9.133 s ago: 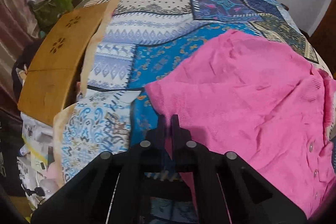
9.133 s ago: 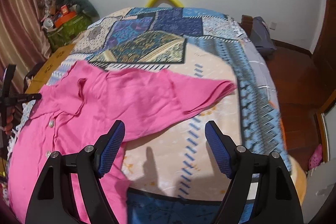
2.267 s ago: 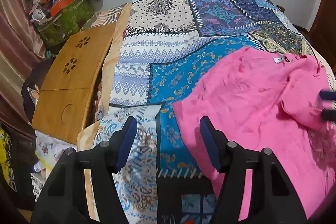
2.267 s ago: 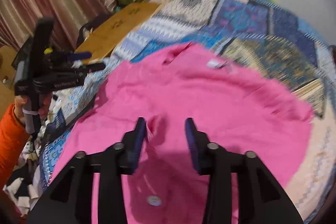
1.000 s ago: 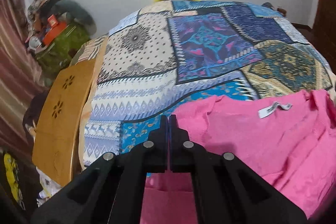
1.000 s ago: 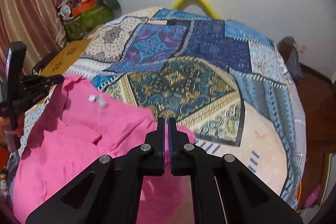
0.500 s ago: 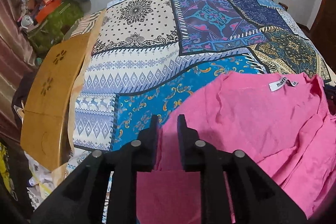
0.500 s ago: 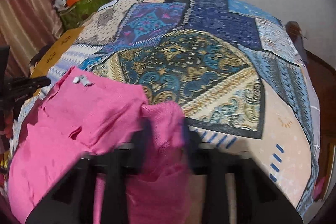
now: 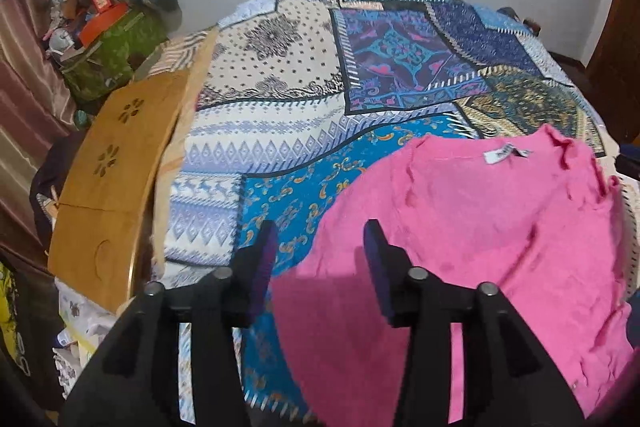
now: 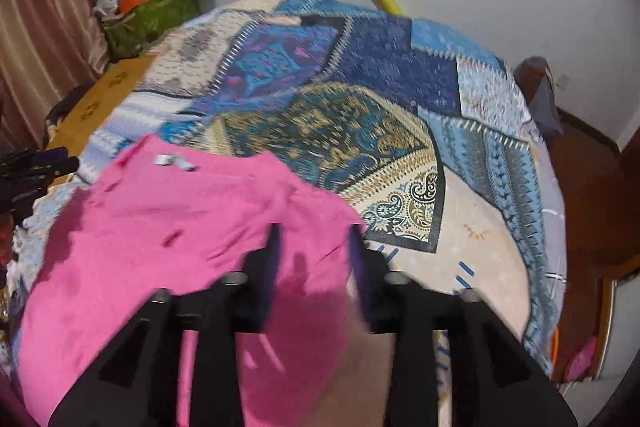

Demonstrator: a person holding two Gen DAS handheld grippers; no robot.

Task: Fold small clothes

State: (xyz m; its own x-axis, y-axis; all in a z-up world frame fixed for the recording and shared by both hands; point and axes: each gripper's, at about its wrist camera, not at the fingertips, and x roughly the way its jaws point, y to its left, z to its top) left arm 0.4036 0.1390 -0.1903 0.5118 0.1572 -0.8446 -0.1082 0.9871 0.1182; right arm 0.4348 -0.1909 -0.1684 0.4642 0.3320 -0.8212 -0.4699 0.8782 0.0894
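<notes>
Both jaws are opening now, the left gripper and right gripper letting the pink top settle folded on the patchwork bedspread, nothing pinched, so lift clear without snagging the fold.

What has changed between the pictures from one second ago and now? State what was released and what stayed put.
Both grippers let go: the left gripper and right gripper, pinched shut a second ago, are now opening and nothing is clamped. The pink shirt now lies folded on the patchwork bedspread, its white label at the far edge. The bedspread and wooden lap table have not moved.
</notes>
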